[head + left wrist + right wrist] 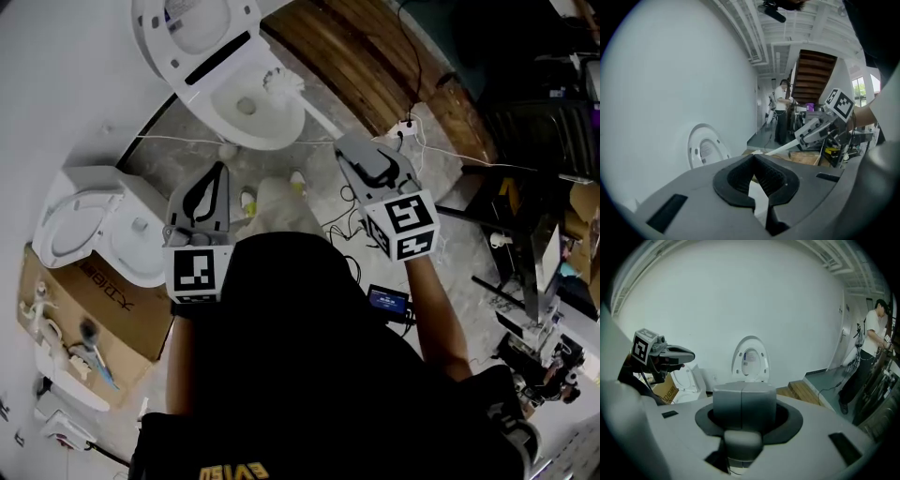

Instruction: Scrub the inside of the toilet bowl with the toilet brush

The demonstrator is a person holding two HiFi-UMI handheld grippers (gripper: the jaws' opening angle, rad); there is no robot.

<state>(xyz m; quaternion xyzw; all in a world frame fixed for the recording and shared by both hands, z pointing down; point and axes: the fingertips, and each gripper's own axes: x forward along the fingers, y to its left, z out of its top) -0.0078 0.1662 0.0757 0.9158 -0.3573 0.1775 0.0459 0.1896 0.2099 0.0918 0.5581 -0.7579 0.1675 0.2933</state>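
A white toilet (272, 127) stands with its lid (192, 23) raised, also seen in the right gripper view as the lid (750, 359). The toilet brush head (281, 82) rests at the bowl's far rim. Its white handle (319, 120) runs back to my right gripper (339, 148), which is shut on it. In the right gripper view the pads (743, 401) press together and hide the handle. My left gripper (221, 167) hovers in front of the bowl, shut, with nothing in it. In the left gripper view the handle (780, 149) leads to the right gripper (813, 131).
A second toilet (89, 230) sits at the left beside a cardboard box (84, 300). Cables (342, 225) trail over the floor. Wooden steps (375, 56) lie beyond the toilet. A person (874, 333) stands far off at the right.
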